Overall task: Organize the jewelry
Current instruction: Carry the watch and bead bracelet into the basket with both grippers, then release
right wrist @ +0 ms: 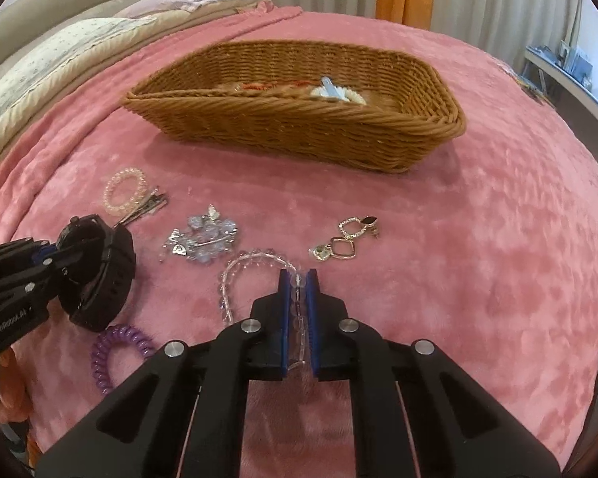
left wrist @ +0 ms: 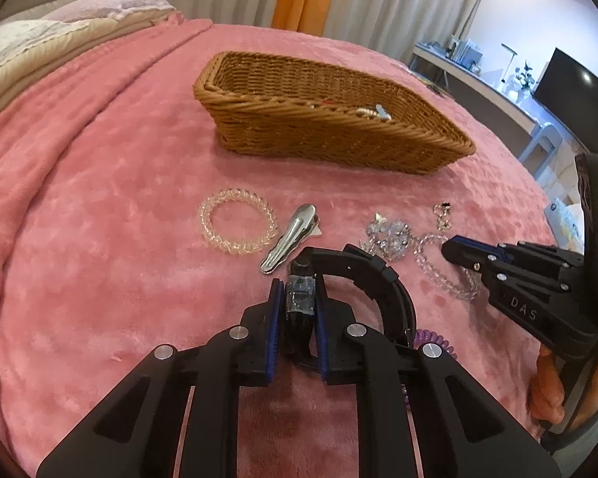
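Black, angular plastic fingers with blue pads make up both tools. Nearest the left wrist camera, the left gripper [left wrist: 297, 314] pinches the glossy face of a black watch [left wrist: 362, 279], whose ridged rubber strap curls off to the right on the fuzzy pink blanket [left wrist: 99, 239]. The right gripper [right wrist: 298, 302] is pressed together on a clear bead bracelet [right wrist: 235, 279], the round glassy beads running between its pads and looping out to the left. A purple spiral hair tie [right wrist: 117, 352] lies just beside the watch, close to the cameras. Slightly farther lie a cluster of pale blue crystal and silver jewelry [right wrist: 201, 241], gold open-frame earrings [right wrist: 347, 243], a smooth chrome hair clip [left wrist: 289, 239] and a translucent pink coil hair tie [left wrist: 237, 221], all apart from one another. Beyond them stands an oblong brown wicker basket [right wrist: 299, 127], tightly woven, holding a white beaded piece [right wrist: 339, 93] and something reddish that is too small to identify.
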Demonstrator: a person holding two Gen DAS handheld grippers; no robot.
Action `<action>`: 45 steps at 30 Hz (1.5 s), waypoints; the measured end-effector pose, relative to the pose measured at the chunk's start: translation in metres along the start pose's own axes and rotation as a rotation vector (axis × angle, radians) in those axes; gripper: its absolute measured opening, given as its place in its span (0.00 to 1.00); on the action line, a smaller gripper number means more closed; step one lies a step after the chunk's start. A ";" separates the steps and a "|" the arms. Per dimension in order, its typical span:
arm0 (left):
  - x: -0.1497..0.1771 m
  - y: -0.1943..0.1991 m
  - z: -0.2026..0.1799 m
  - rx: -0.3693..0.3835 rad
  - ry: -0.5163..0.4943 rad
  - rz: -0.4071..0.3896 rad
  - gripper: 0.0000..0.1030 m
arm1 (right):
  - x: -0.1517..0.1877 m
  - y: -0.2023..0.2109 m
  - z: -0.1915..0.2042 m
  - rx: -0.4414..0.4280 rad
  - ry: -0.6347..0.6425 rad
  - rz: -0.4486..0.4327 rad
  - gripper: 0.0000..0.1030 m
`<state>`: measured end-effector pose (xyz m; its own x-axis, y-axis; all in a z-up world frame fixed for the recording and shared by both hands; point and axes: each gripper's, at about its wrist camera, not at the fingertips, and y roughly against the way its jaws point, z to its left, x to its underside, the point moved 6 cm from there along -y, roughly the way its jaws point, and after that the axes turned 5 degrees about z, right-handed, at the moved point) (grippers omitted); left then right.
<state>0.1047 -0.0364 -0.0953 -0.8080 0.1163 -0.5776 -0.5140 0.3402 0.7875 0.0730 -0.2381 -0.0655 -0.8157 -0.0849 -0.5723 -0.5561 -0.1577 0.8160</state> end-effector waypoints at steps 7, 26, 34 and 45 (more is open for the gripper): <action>-0.013 0.025 -0.001 0.024 0.001 -0.065 0.12 | -0.009 0.040 0.004 -0.071 -0.017 -0.070 0.06; -0.127 0.034 -0.024 0.021 -0.098 -0.192 0.12 | -0.128 0.070 -0.015 -0.066 -0.069 -0.221 0.06; -0.159 -0.021 -0.008 -0.013 -0.075 -0.150 0.12 | -0.160 -0.006 -0.014 -0.095 -0.087 -0.116 0.06; -0.161 -0.061 -0.002 -0.043 -0.070 -0.075 0.13 | -0.153 -0.034 -0.056 -0.060 -0.180 -0.098 0.06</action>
<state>0.2658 -0.0774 -0.0495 -0.7457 0.1575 -0.6474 -0.5849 0.3106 0.7493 0.2254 -0.2752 -0.0100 -0.7765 0.1096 -0.6205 -0.6280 -0.2156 0.7477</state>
